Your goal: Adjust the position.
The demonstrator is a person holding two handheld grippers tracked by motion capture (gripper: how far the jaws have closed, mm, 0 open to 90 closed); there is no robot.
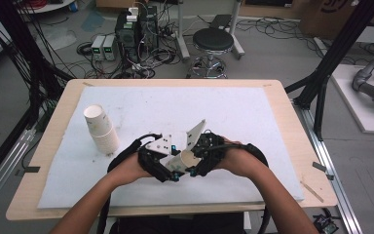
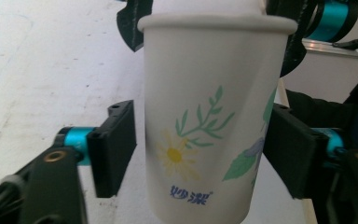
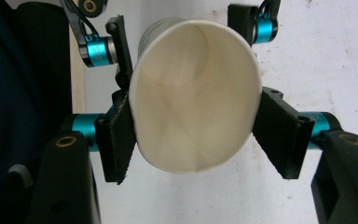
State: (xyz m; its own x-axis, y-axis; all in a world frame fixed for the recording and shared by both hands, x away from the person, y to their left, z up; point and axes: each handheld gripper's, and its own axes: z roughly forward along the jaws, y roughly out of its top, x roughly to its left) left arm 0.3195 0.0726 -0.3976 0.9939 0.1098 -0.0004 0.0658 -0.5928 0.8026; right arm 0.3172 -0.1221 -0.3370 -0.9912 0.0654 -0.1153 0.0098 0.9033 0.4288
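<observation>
Readable text: one mark only. Paper cup (image 2: 205, 126), left gripper view: two blue Chinese characters, 妙洁, with a small registered-mark sign after them, printed low on the cup wall beneath a yellow daisy and green sprig. No other legible lettering or numbers.

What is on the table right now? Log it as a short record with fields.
Held item: white paper cup with flower print, between both grippers
Right gripper: shut on the cup's rim, squeezing it oval
Left gripper: jaws flank the cup's body; contact unclear
Elsewhere: stack of white paper cups, at the left of the white foam mat
</observation>
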